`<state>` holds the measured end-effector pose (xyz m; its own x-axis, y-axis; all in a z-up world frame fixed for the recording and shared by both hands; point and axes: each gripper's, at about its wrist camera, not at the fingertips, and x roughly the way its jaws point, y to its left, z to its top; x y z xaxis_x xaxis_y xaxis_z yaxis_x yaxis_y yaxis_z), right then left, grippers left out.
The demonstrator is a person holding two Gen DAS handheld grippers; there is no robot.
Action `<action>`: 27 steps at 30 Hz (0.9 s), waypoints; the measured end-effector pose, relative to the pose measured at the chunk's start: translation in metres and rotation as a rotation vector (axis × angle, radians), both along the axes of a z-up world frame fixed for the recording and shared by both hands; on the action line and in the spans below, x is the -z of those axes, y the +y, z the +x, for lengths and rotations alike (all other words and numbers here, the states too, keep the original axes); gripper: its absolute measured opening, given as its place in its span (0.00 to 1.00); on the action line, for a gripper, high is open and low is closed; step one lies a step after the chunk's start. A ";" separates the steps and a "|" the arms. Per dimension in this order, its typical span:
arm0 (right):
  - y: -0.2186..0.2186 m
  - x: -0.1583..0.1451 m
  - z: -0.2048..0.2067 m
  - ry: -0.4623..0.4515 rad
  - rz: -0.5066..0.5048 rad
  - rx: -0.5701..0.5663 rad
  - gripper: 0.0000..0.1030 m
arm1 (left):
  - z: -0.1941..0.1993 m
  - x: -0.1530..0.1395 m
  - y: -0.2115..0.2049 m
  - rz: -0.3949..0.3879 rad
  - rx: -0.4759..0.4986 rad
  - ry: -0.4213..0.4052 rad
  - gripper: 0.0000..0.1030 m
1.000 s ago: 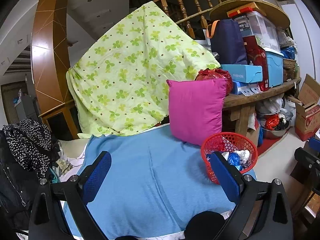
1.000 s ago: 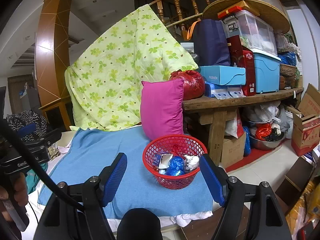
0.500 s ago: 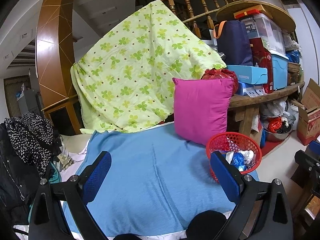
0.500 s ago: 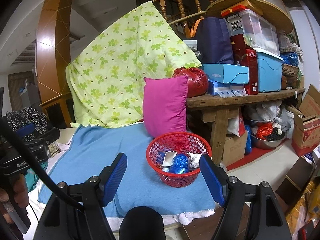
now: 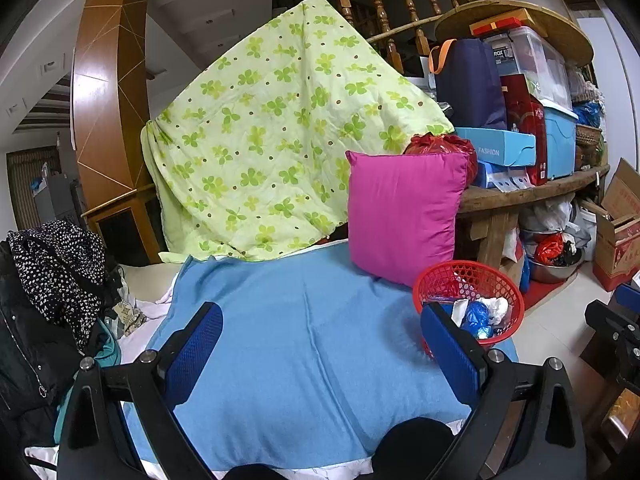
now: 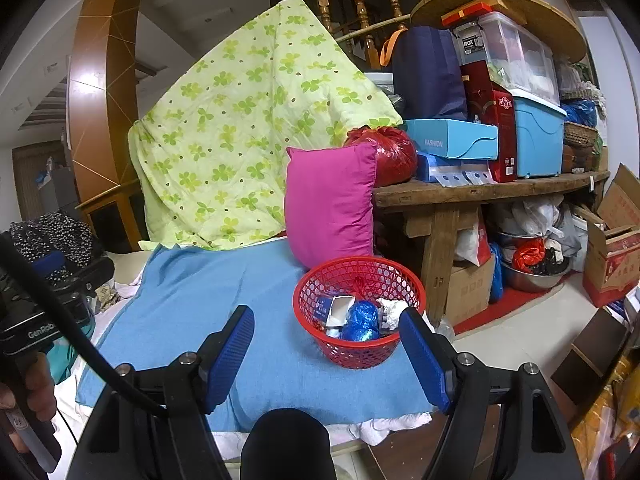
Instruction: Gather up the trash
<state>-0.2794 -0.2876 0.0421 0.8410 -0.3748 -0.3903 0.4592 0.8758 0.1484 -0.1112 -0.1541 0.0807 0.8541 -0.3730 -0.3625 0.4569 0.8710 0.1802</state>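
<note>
Blanket (image 6: 192, 300) bears basket (image 6: 359, 350), pillow (image 6: 330, 204) behind.

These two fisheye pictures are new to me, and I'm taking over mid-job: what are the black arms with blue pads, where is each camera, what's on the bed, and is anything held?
No robot arm here: a person carries a hand-held gripper in each hand, with a camera looking along its two blue-padded fingers. One picture is from the left hand-held gripper, the other from the right hand-held gripper. Both stand open and hold nothing. Ahead lies a blue blanket with a pink pillow propped at its back. A red basket sits on the blanket near the right edge, holding crumpled trash, blue and white.
</note>
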 end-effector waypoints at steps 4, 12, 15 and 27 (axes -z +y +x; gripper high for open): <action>-0.002 0.001 0.000 0.002 0.003 0.001 0.76 | 0.000 0.003 0.000 0.003 0.002 0.006 0.96; -0.001 0.003 0.001 0.006 0.004 0.004 0.76 | -0.001 0.007 -0.002 0.006 0.009 0.016 0.96; -0.002 0.004 0.001 0.007 0.005 0.005 0.76 | -0.001 0.008 -0.003 0.008 0.010 0.018 0.96; -0.003 0.008 0.003 0.011 0.010 0.004 0.76 | 0.002 0.010 -0.001 0.009 0.008 0.027 0.96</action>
